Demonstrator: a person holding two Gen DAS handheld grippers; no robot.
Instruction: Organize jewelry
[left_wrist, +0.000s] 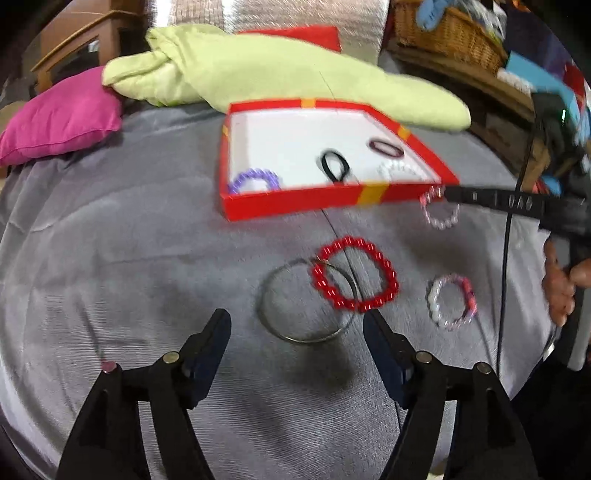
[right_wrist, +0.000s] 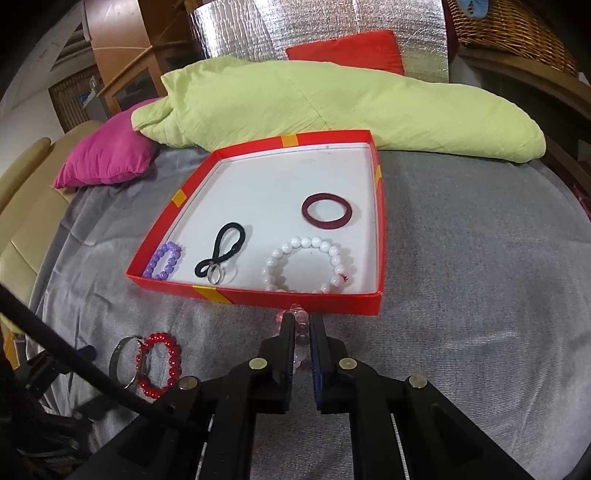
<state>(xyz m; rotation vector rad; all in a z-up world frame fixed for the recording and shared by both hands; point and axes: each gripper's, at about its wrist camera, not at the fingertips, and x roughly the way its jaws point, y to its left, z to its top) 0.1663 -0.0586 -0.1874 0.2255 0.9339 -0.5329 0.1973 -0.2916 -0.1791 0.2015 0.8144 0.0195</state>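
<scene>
The right gripper (right_wrist: 303, 325) is clamping a clear pink bead bracelet (left_wrist: 439, 210), carrying it just short of the near wall of the red box (right_wrist: 258, 299) ahead. The left gripper (left_wrist: 297, 321) is hanging with jaws apart and empty, the red bead bracelet (left_wrist: 354, 273) and metal bangle (left_wrist: 306, 301) lying just beyond its tips. Next, the held bracelet probably needs lifting over that wall before release.

Beaded bracelets (left_wrist: 355, 274): six (two blurred). Plain rings: two, metal bangle (left_wrist: 308, 301), maroon band (right_wrist: 326, 211). Hair tie (right_wrist: 221, 254): one. Box (right_wrist: 258, 293): one. Cushions (right_wrist: 107, 158): three.
</scene>
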